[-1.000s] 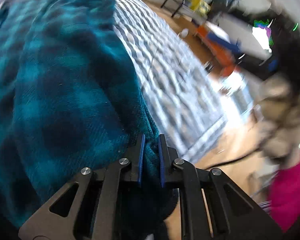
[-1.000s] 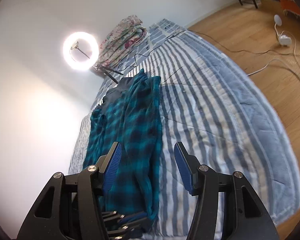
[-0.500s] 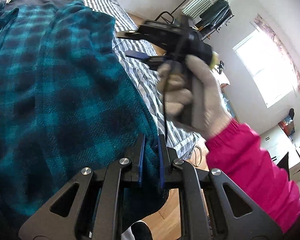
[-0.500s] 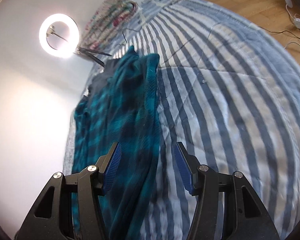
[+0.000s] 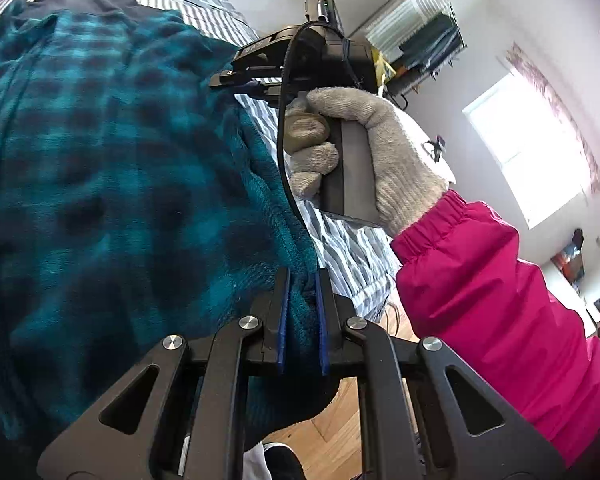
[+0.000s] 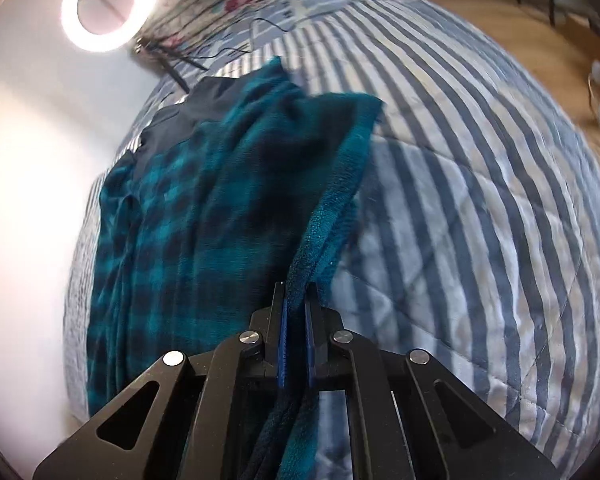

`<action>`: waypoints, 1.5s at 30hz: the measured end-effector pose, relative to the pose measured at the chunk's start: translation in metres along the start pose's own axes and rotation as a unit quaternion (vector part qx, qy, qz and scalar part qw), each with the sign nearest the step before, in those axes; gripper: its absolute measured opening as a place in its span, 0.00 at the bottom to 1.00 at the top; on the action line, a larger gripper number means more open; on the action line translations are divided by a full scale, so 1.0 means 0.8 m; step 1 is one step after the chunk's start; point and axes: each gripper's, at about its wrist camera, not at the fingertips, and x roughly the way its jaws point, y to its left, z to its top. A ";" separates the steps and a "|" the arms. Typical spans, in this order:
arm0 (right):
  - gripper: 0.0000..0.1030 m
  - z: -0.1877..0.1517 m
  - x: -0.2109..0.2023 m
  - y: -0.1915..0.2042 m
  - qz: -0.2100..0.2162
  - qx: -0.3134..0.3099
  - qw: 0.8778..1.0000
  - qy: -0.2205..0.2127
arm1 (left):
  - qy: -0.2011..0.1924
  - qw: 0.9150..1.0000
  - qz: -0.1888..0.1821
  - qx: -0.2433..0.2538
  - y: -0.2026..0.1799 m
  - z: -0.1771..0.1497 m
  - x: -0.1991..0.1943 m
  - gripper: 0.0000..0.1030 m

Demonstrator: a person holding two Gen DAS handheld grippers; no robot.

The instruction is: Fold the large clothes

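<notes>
- Pinching: left gripper (image 5: 302, 320) is clamping the right-hand hem of the teal plaid fleece garment (image 5: 112, 184); blue pads (image 5: 283, 320) are pressed onto the fabric from both sides, thick fold filling the gap.
- Pinching too: right gripper (image 6: 295, 332) is holding the same garment (image 6: 220, 200) by its right edge, pads nearly together with the hem squeezed between them; fabric is hanging down past the fingers at the near side.
- Garment is lying lengthwise on the striped bedspread (image 6: 480, 220), near end at the grippers, far end running toward the ring light (image 6: 109, 4); a dark grey part (image 6: 176, 124) is showing at its far end.
- In the left wrist view, the right gripper's body (image 5: 300, 64) is sitting farther along the same edge, gripped by a gloved hand (image 5: 364, 152) with a pink sleeve (image 5: 480, 300).
- Bedspread is showing bare to the right of the garment; floral folded bedding (image 6: 220, 4) is sitting at the far end beside the ring light.
- Wood floor (image 6: 540, 40) is showing far right; window (image 5: 524, 152) and clothes rack (image 5: 420, 32) are on the right in the left wrist view.
</notes>
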 end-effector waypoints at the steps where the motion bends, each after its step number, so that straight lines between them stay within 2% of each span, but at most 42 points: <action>1: 0.06 0.002 -0.003 0.008 -0.003 -0.006 1.000 -0.002 | -0.004 1.000 -0.001 -0.003 0.003 -0.001 -0.006 0.09; 9: 0.05 0.006 -0.008 0.086 -0.050 -0.066 0.997 -0.010 | -0.034 0.999 -0.006 -0.041 0.039 -0.015 -0.057 0.09; 14: 0.05 0.001 0.005 0.145 -0.071 -0.119 0.990 -0.006 | -0.057 0.995 -0.001 -0.080 0.070 -0.036 -0.093 0.09; 19: 0.05 -0.017 0.049 0.215 -0.074 -0.189 0.979 0.013 | -0.061 0.992 0.010 -0.109 0.102 -0.053 -0.112 0.09; 25: 0.05 -0.047 0.122 0.265 -0.061 -0.250 0.965 0.048 | -0.058 0.989 0.026 -0.132 0.128 -0.068 -0.125 0.09; 28: 0.05 -0.052 0.145 0.261 -0.057 -0.246 0.966 0.056 | -0.058 0.989 0.031 -0.133 0.131 -0.069 -0.128 0.09; 31: 0.07 -0.044 0.141 0.247 -0.025 -0.220 0.974 0.054 | -0.058 0.990 0.029 -0.128 0.129 -0.069 -0.129 0.09; 36: 0.08 -0.024 0.082 0.222 0.038 -0.171 0.984 0.035 | -0.058 0.991 0.029 -0.119 0.120 -0.068 -0.132 0.09; 39: 0.08 -0.025 0.029 0.205 0.048 -0.156 0.987 0.011 | -0.060 0.990 0.022 -0.125 0.124 -0.063 -0.136 0.09; 42: 0.08 -0.043 -0.009 0.189 0.050 -0.152 0.987 0.011 | -0.063 0.989 0.022 -0.129 0.131 -0.064 -0.141 0.10; 45: 0.08 -0.091 -0.039 0.162 0.035 -0.158 0.986 0.029 | -0.058 0.989 0.024 -0.131 0.133 -0.066 -0.140 0.10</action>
